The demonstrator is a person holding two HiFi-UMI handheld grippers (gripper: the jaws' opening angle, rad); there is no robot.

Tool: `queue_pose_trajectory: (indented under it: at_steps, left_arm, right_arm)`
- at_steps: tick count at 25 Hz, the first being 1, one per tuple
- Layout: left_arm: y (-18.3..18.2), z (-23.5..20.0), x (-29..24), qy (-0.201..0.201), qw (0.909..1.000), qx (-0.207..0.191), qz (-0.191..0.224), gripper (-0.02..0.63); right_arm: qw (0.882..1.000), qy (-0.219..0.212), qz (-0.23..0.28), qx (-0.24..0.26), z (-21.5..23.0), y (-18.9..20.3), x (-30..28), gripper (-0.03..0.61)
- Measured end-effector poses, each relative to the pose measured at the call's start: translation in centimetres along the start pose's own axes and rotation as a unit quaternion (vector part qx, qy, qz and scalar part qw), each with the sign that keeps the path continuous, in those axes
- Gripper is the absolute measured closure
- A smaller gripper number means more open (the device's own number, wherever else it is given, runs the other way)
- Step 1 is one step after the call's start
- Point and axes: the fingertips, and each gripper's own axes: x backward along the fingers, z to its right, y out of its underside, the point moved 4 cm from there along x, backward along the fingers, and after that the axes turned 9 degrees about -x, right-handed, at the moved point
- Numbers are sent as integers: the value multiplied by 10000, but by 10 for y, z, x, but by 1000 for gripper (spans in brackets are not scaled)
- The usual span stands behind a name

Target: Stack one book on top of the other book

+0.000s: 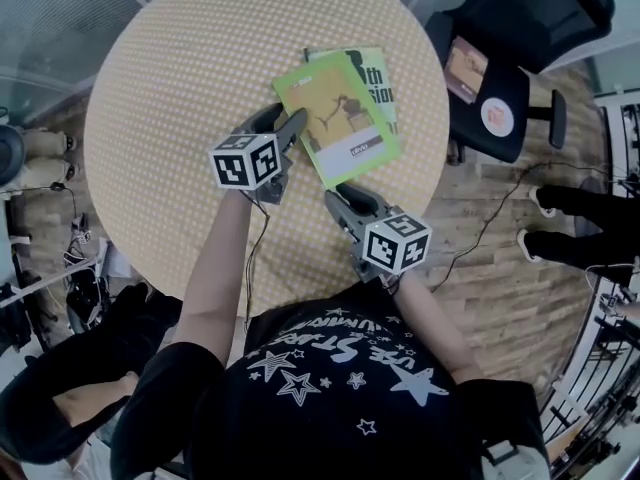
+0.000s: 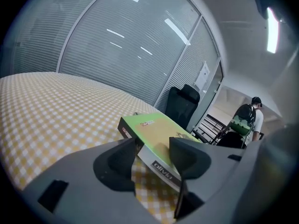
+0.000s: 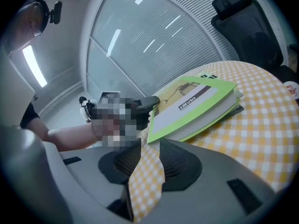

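A green book point(image 1: 338, 118) lies skewed on top of a second book point(image 1: 378, 78) on the round table with the yellow checked cloth point(image 1: 180, 88). My left gripper point(image 1: 288, 118) is at the green book's left edge, open. In the left gripper view its near edge point(image 2: 159, 132) runs just beyond the spread jaws point(image 2: 153, 146), and the pads do not press on it. My right gripper point(image 1: 345, 198) sits at the book's near corner, open. Only cloth shows between its jaws point(image 3: 150, 146), and the green book point(image 3: 196, 104) overhangs just past them.
A black office chair point(image 1: 520, 28) with small items on its seat stands beyond the table's right side. A person's shoes point(image 1: 570, 203) and a cable are on the floor at the right. Another person point(image 2: 247, 120) stands far off by the blinds-covered glass wall.
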Motion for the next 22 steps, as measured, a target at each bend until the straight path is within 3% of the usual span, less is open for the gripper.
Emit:
queue_pose_trajectory:
  at_steps: [12, 16, 22]
  left_arm:
    - [-39, 3, -49, 318, 9944, -981, -253, 390]
    - [-41, 6, -45, 269, 9946, -989, -153, 390]
    - [-47, 11, 1, 346, 9975, -564, 266, 389]
  right_arm:
    - [9998, -100, 143, 4, -9, -21, -33, 445]
    - [9998, -104, 184, 13, -13, -25, -39, 445]
    - [9996, -44, 281, 33, -14, -26, -28, 446]
